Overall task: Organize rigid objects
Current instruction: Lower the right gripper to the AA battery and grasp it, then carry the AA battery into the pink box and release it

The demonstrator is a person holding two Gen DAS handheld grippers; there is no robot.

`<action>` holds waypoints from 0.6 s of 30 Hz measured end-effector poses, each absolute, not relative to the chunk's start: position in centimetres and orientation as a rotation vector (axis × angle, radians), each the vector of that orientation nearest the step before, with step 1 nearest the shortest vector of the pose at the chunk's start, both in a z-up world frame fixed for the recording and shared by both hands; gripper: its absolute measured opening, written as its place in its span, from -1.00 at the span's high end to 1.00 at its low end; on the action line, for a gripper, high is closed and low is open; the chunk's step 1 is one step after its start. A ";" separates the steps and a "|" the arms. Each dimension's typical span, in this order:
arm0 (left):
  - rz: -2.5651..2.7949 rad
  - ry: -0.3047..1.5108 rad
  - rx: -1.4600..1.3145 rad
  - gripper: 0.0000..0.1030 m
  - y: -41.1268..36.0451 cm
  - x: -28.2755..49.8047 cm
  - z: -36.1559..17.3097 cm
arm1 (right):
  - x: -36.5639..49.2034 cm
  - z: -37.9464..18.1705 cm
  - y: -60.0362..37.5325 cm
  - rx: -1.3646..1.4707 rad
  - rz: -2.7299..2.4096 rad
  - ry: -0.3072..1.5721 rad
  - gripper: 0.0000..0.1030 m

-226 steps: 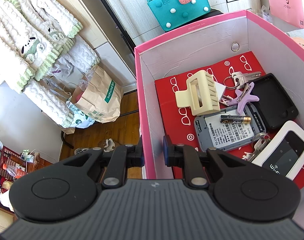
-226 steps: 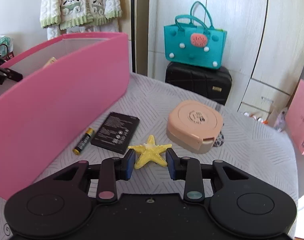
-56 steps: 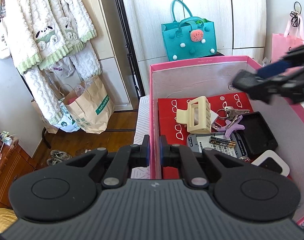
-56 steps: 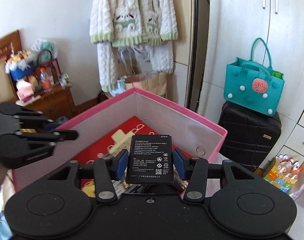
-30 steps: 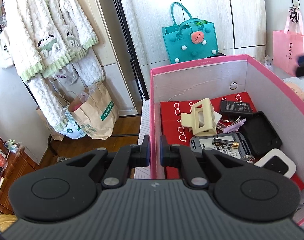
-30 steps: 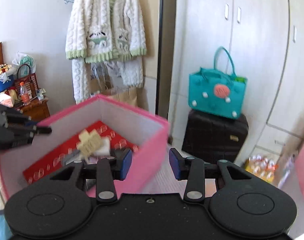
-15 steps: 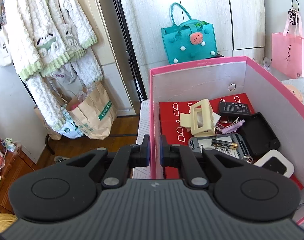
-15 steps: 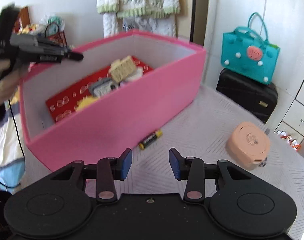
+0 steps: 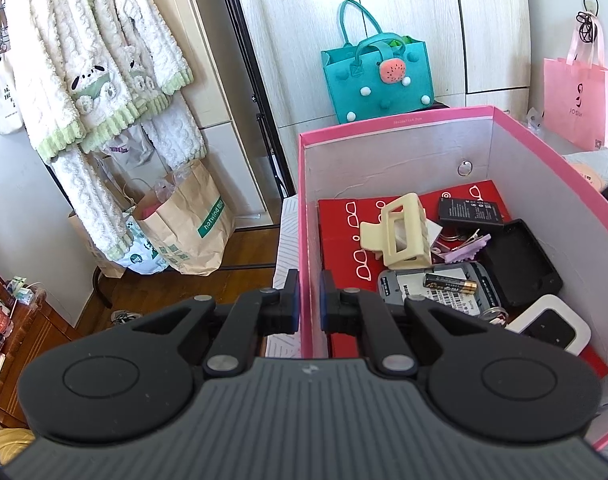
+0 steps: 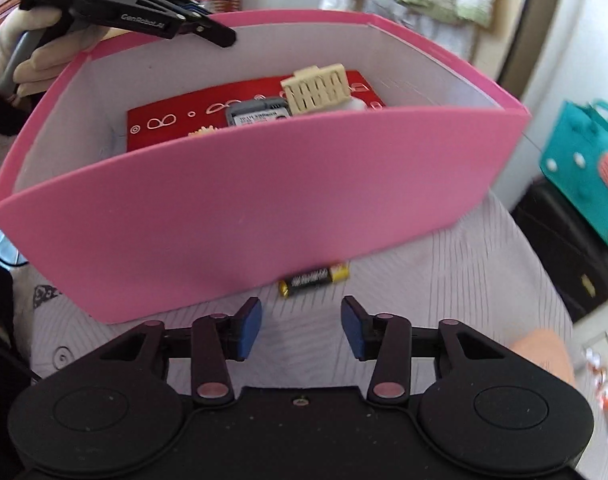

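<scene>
The pink box (image 9: 396, 126) is looked into from close above one end by the left wrist view, while its long side (image 10: 264, 200) is faced from low and near by the right wrist view.

Ahead of me stands a pale wood-grain wardrobe (image 9: 404, 20), daylight falling bright across its doors, with a teal felt handbag (image 9: 378, 76) perched on a black suitcase (image 10: 564, 256) at its foot. To my left a fluffy white and green cardigan (image 9: 92, 68) hangs from a black clothes rack (image 9: 248, 80) above paper shopping bags (image 9: 188, 224) on the brown wooden floor (image 9: 184, 284) (a dark wooden cabinet (image 9: 8, 336) crowds the near corner). A pink tote (image 9: 576, 100) hangs on the white wall at right, and the surface wears a grey striped cloth (image 10: 444, 288).
</scene>
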State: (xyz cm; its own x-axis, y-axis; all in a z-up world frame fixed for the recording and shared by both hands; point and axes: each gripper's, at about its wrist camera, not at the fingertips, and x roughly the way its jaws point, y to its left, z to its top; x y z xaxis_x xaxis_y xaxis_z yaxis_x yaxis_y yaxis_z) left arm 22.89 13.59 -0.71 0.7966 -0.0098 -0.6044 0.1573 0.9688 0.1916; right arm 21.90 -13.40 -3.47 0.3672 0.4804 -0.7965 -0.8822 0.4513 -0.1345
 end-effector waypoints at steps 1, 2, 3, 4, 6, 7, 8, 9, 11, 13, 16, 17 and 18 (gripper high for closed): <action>-0.089 0.647 0.233 0.86 13.7 22.9 -0.7 | 22.2 -3.5 -13.3 -0.630 0.966 0.752 -0.10; -0.088 0.655 0.227 0.86 13.6 23.0 -0.7 | 22.5 -3.6 -13.3 -0.639 0.982 0.743 -0.11; -0.092 0.661 0.225 0.86 13.6 23.1 -0.7 | 23.0 -3.6 -13.3 -0.643 0.999 0.738 -0.11; -0.098 0.662 0.223 0.86 13.7 23.1 -0.7 | 23.4 -3.6 -13.4 -0.639 1.022 0.742 -0.14; -0.103 0.667 0.216 0.85 13.8 23.1 -0.7 | 24.4 -3.6 -13.6 -0.617 1.057 0.761 -0.23; -0.105 0.667 0.220 0.84 13.8 23.1 -0.7 | 24.9 -3.6 -13.7 -0.610 1.077 0.766 -0.31; -0.107 0.666 0.224 0.84 13.7 23.1 -0.7 | 25.2 -3.8 -13.9 -0.606 1.094 0.763 -0.34; -0.107 0.667 0.225 0.83 13.7 23.2 -0.7 | 25.5 -3.9 -14.1 -0.599 1.114 0.757 -0.35; -0.112 0.667 0.218 0.82 13.7 23.2 -0.7 | 25.9 -4.0 -14.5 -0.588 1.156 0.748 -0.35; -0.121 0.670 0.215 0.78 13.7 23.2 -0.6 | 26.2 -4.0 -14.5 -0.603 1.187 0.736 -0.35; -0.117 0.673 0.225 0.77 13.7 23.2 -0.6 | 26.3 -3.8 -14.3 -0.636 1.231 0.721 -0.30; -0.116 0.674 0.228 0.77 13.7 23.2 -0.6 | 26.4 -3.7 -14.3 -0.638 1.246 0.722 -0.24; -0.116 0.676 0.227 0.77 13.7 23.2 -0.6 | 26.5 -3.6 -14.3 -0.633 1.261 0.727 -0.20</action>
